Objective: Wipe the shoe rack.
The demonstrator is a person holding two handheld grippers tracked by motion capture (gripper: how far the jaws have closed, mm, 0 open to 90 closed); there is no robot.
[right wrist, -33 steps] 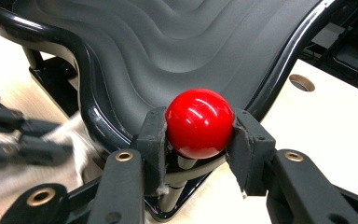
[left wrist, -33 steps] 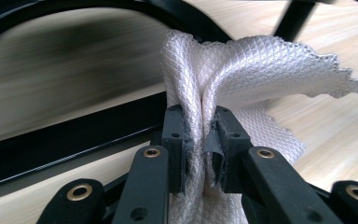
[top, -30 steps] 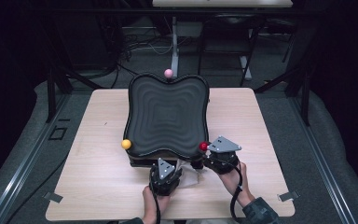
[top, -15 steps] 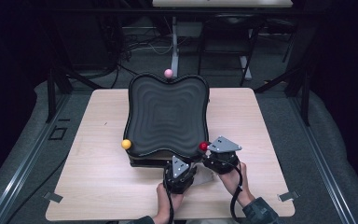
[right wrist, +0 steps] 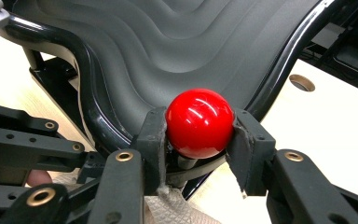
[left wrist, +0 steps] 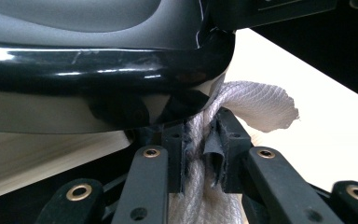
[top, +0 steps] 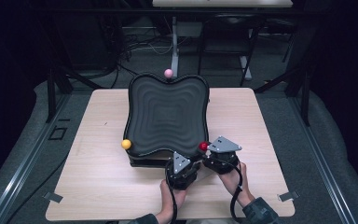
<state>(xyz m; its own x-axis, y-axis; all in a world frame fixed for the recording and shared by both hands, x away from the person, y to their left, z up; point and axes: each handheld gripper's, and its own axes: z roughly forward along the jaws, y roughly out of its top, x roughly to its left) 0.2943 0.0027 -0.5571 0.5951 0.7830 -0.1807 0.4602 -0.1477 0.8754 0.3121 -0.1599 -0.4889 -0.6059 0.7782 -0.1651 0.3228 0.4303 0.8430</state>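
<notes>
We see both hands at near table [top: 98, 196] edge. Left gripper [top: 181, 166] under tray's near rim, jaws narrow, pinching twisted grey cloth [left wrist: 200, 154]; cloth end sticks out past jaws, right under glossy black rim. Right gripper [top: 213, 153] just beside it, jaws clamped on red ball [right wrist: 199, 122] at tray's near right corner. Black wavy tray [top: 168, 112] mid-table. Yellow ball [top: 126, 144] at near left corner, pink ball [top: 168, 73] at far edge.

red ball [right wrist: 199, 122] clamped in claw [right wrist: 196, 135], ridged tray [right wrist: 177, 51]
</notes>
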